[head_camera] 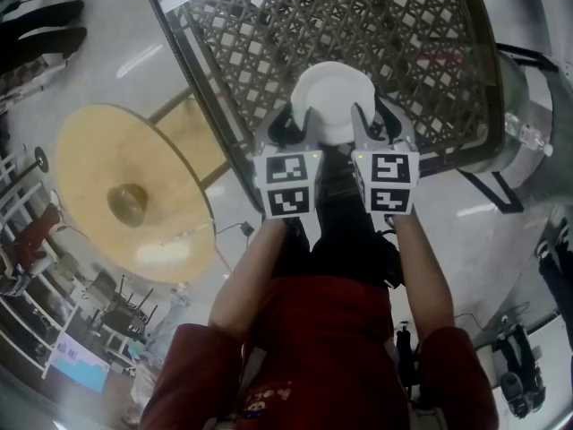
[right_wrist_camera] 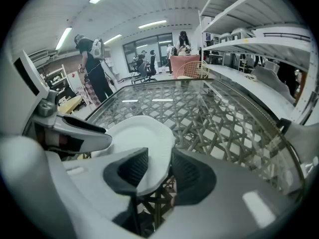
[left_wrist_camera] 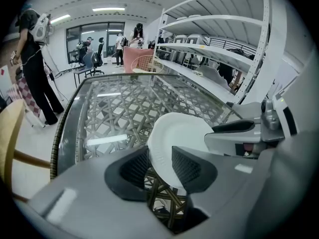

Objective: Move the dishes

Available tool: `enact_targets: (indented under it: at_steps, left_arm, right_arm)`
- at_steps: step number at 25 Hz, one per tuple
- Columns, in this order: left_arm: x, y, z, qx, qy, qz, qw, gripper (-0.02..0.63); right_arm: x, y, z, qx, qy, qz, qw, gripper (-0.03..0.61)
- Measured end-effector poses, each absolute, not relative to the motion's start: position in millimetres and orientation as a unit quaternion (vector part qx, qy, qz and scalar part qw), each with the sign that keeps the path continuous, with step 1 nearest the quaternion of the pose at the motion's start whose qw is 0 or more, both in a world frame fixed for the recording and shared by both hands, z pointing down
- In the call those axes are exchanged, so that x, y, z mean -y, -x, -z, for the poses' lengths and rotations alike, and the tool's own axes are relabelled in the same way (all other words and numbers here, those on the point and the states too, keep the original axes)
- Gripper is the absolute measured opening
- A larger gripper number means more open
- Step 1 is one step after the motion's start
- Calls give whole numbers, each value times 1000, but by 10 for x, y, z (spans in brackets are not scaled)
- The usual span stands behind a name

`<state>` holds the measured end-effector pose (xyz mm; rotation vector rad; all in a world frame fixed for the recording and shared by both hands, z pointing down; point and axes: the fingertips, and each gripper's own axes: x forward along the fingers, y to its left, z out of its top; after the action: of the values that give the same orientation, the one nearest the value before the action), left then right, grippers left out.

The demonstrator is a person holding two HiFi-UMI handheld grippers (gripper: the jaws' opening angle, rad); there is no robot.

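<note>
A white plate (head_camera: 333, 97) hangs over the near edge of a glass-topped lattice table (head_camera: 403, 34). Both grippers hold it from opposite sides. My left gripper (head_camera: 291, 133) has its pads closed over the plate's left rim; in the left gripper view the plate (left_wrist_camera: 179, 133) runs between the dark pads of that gripper (left_wrist_camera: 159, 163). My right gripper (head_camera: 380, 128) clamps the right rim, and in the right gripper view the plate (right_wrist_camera: 142, 136) sits between the pads of that gripper (right_wrist_camera: 159, 166). The plate is tilted and held just above the glass (left_wrist_camera: 114, 108).
A round yellow wooden table (head_camera: 125, 195) stands to the left of the glass table. White shelving (left_wrist_camera: 214, 49) runs along the table's right side. A person (left_wrist_camera: 32, 63) stands beside the far left of the table; others are at desks at the back.
</note>
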<state>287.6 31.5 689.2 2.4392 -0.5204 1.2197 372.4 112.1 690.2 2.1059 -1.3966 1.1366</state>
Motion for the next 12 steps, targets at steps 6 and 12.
enact_targets:
  at_steps: [6, 12]
  left_arm:
    - [-304, -2864, -6804, 188, -866, -426, 183, 176]
    - [-384, -2804, -6718, 191, -868, -419, 186, 176]
  right_arm:
    - [-1152, -3760, -6849, 485, -757, -400, 179, 166]
    - [-1234, -3777, -6719, 484, -765, -386, 178, 166]
